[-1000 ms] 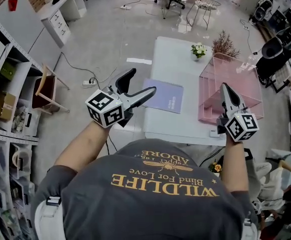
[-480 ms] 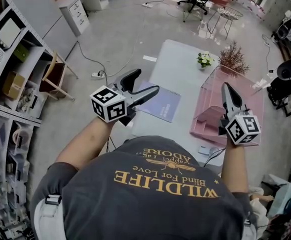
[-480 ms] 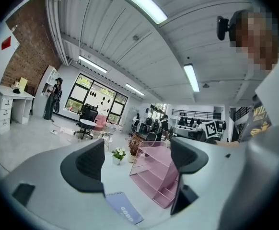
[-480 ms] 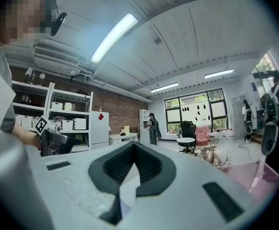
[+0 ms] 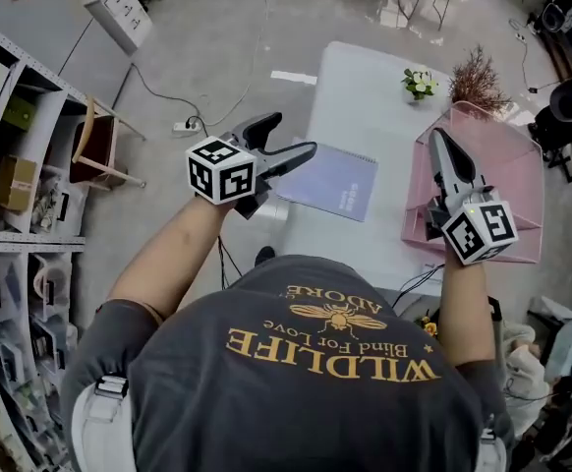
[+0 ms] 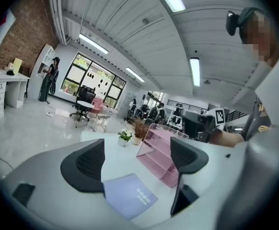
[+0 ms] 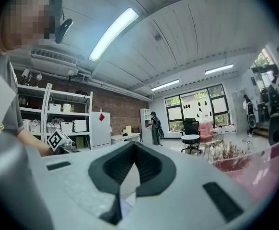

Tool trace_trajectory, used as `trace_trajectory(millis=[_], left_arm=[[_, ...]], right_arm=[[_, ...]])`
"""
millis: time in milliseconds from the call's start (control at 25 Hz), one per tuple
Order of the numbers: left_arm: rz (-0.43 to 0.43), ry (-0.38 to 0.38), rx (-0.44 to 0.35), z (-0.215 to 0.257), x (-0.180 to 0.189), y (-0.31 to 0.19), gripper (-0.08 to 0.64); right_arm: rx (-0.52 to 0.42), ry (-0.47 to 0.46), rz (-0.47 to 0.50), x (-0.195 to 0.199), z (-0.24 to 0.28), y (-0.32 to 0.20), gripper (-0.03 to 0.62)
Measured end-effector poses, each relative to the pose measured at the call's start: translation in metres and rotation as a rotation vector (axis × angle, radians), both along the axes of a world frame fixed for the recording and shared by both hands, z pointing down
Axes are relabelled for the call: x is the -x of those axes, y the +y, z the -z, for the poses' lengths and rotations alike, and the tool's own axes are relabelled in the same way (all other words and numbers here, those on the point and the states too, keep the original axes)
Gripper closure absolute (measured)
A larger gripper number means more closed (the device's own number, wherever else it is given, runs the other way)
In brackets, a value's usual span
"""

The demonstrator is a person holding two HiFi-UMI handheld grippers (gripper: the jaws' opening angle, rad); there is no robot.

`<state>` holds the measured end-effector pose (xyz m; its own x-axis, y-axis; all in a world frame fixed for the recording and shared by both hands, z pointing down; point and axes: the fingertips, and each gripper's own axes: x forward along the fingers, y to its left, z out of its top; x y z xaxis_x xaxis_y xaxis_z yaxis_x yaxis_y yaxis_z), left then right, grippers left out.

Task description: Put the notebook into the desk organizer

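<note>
At the table (image 5: pixel 365 96), left hand-held gripper (image 5: pixel 288 136) gapes near notebook (image 5: pixel 335 182); right hand-held gripper (image 5: pixel 438 141) seems clenched

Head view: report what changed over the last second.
Very little. The head camera swung, so the whole scene sits differently in the picture. The left gripper seems to have edged slightly forward beside the notebook, with its jaws open as before. Nothing was taken hold of or let go. The notebook still lies flat on the table, and the right gripper stays shut over the pink desk organizer.
</note>
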<state>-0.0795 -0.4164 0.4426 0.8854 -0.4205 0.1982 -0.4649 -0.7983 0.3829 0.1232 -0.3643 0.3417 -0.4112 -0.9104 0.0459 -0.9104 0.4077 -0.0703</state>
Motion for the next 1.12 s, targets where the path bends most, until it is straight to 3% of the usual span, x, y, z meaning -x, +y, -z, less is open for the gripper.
trace_trajectory(millis=[320,560,680,800,960,1120], left_arm=[[-0.013,-0.169,0.296,-0.153,0.023,-0.026,0.13],[-0.044,-0.206,0.612,-0.255,0.031,-0.027,0.13],[-0.036,-0.175,0.738,-0.285,0.031,-0.03,0.13],[-0.079,-0.119,0.807,-0.294,0.017,-0.031,0.135],[-0.164,-0.058,0.85,-0.29,-0.005,-0.028,0.203],[-0.173,-0.144,0.865,-0.3,-0.011,-0.024,0.306]], right_arm=[[0.075,-0.019,0.043,0.037,-0.051,-0.022,0.592],[0.133,-0.023,0.047,0.04,-0.084,-0.026,0.592],[0.155,-0.021,0.042,0.038,-0.093,-0.026,0.592],[0.168,-0.022,0.032,0.034,-0.098,-0.027,0.592],[0.183,-0.018,0.025,0.03,-0.105,-0.026,0.592],[0.188,-0.017,0.022,0.028,-0.108,-0.026,0.592]])
